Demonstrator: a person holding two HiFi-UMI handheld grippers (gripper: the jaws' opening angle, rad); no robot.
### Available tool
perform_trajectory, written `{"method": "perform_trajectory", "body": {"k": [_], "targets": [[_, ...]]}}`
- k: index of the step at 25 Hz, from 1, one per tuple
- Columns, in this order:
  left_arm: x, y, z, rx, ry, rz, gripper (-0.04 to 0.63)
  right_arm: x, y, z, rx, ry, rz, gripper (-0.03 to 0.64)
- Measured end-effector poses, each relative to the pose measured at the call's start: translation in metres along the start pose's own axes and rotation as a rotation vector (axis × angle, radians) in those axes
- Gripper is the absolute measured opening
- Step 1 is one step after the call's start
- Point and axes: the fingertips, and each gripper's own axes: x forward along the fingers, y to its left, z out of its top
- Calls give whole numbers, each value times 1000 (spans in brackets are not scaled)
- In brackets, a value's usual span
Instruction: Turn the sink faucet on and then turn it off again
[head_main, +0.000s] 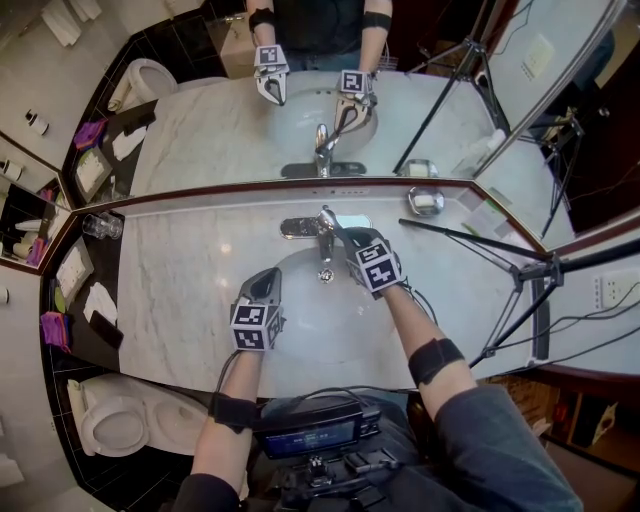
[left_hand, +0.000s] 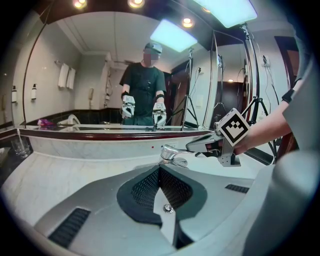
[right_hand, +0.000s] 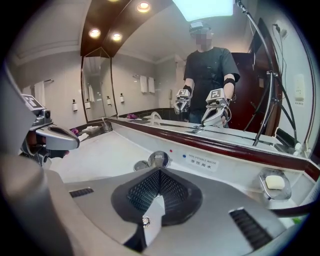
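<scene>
- Head view, far left: a clear glass (head_main: 102, 226) stood on the dark end of the marble bench (head_main: 180, 290), against the mirror's (head_main: 230, 120) lower edge.
- The left gripper (head_main: 268, 280) hung over the left rim of the white sink (head_main: 300, 330), pointing toward the mirror. The left gripper view showed its fingers pressed together with nothing between them.
- The faucet (head_main: 324, 250) sat at the back middle of the sink, just in front of the mirror. Its spout reached out over the bowl and its lever (head_main: 326, 215) sat on top.
- The right gripper (head_main: 345, 237) came in from the right over the bowl, tilted downward. Its tips were right at the faucet lever; whether they touched it I could not tell.
- The right gripper view showed its fingers together and holding nothing, with the chrome top of the faucet just past the tips.
- Further right, a soap dish (head_main: 425, 201) with a pale bar rested on the bench near the mirror.
- At the far right, a black tripod (head_main: 540, 275) stood beside the bench, one leg slanting over its corner.
</scene>
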Motion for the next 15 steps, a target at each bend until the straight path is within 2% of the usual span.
{"method": "perform_trajectory", "body": {"k": [9,15], "targets": [[-2,0,-2,-2,1,4,0,0,2,1,-1,-3,-7,26],[-6,-1,2,5,-10,7,0,-3,2,0,1,39,-5,25]]}}
